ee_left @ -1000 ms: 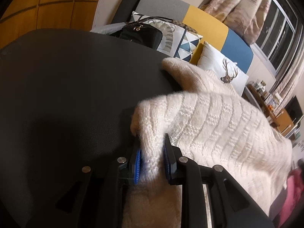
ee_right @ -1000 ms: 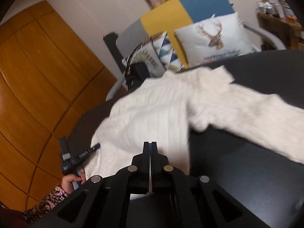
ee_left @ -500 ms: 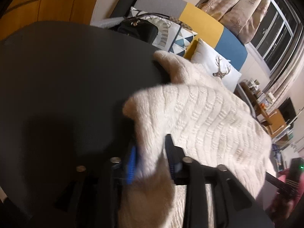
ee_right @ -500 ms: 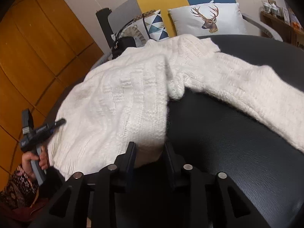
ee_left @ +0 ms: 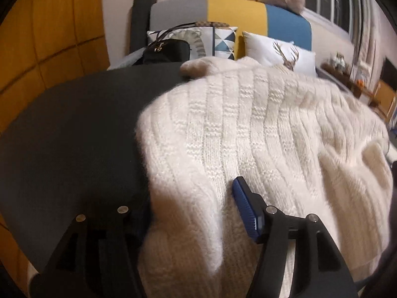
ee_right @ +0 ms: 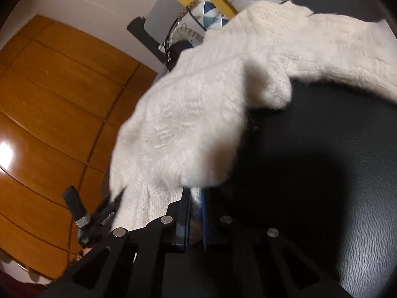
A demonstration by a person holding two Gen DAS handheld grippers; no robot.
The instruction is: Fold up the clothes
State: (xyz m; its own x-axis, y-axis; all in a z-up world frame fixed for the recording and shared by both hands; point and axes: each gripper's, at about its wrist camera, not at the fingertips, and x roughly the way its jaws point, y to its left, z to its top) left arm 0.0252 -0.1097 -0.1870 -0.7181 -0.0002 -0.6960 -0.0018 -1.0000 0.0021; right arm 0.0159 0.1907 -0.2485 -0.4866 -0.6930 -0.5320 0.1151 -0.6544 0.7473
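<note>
A cream cable-knit sweater (ee_left: 248,129) lies spread over the black table (ee_left: 69,134). My left gripper (ee_left: 191,195) sits at its near hem. Its jaws are opening, the knit lies loose between them, the blue pad (ee_left: 245,211) stands clear on the right, and the left finger is hidden under the fabric. In the right wrist view the sweater (ee_right: 198,114) bunches toward me, one sleeve (ee_right: 335,49) trailing to the right. My right gripper (ee_right: 194,198) is closing, with a fold of the sweater's edge pinched between its pads.
Behind the table stands a sofa (ee_left: 248,12) in grey, yellow and blue with a deer cushion (ee_left: 285,49) and a black handbag (ee_left: 168,51). Wooden panels (ee_right: 54,104) fill the left. A hand holding the other gripper's body (ee_right: 84,221) shows at the sweater's left edge.
The left jaws have spread and released the hem they pinched, and the gripper rolled. The right gripper dropped to the sweater's edge, opened, then closed on the fabric.
</note>
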